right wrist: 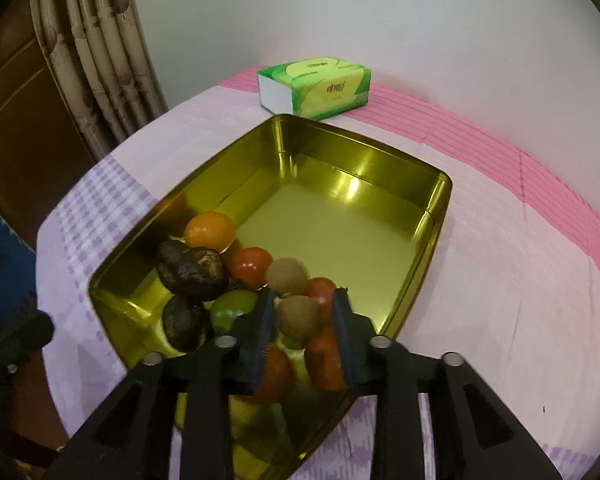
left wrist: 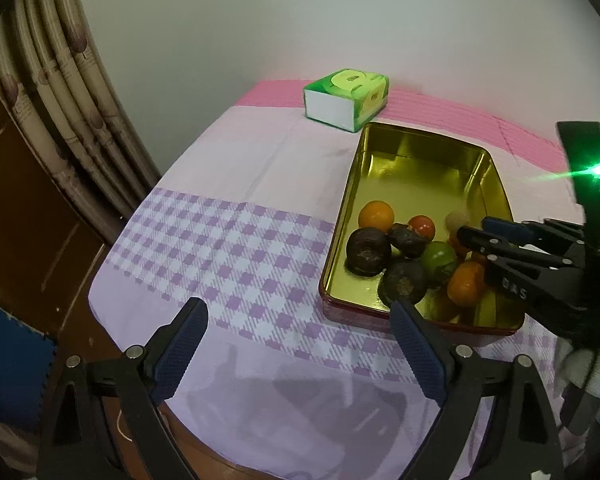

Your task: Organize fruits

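Left gripper [left wrist: 298,322] hung wide open just beside the tin [right wrist: 440,216], while the right gripper [right wrist: 302,320] straddled a brown fruit [right wrist: 298,320] inside it, pads apart.

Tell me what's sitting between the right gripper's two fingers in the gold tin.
A small round brown fruit sits between the right gripper fingers, inside the gold tin; the right wrist view shows it.

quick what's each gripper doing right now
Left gripper: jaws open wide, empty, over the cloth.
Right gripper: jaws slightly apart around a brown fruit; grip cannot be told.
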A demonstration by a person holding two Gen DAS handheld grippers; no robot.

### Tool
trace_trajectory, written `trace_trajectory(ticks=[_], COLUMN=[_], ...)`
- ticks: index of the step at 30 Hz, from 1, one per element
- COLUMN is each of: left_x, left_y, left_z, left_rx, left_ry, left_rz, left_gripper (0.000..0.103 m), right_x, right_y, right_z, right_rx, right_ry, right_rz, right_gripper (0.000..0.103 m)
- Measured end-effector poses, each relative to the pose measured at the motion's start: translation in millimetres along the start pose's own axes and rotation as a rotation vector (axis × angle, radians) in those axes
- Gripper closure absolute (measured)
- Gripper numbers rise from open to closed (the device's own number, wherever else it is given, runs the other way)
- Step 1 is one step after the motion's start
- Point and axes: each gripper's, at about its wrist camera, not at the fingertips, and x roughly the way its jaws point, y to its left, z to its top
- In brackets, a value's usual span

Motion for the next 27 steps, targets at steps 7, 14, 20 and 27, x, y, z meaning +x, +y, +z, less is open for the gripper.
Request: trace_trajectory(ticks=[7, 14, 20, 27], left_x=[-3, -8, -12, -11], left_y=[-3, -9, -16, -23], left_z=[-1, -4, -6, -7], left_rx=[0.003, 0.009, 0.032, 0.057], left_ry=[-0.010, -0.021, -0.034, -0.032], left_rz=[-0.001, 0.007, 0.015, 0.014], left_gripper=[0.012, 0.012, 0.012, 0.012], right_x=[-39, -65, -67, -61], right_y=[3, 5, 2, 7], right_z=[-15, -40, -50, -53], right_rx=[0.035, 0.058, 0.074, 0.041], right_ry=[-0.050, -0.064, -0.041, -0.013], right_rz=[0.013, -0.002, -0.073, -0.107], right_gripper=[0.034, 0.017, 0.008, 0.007])
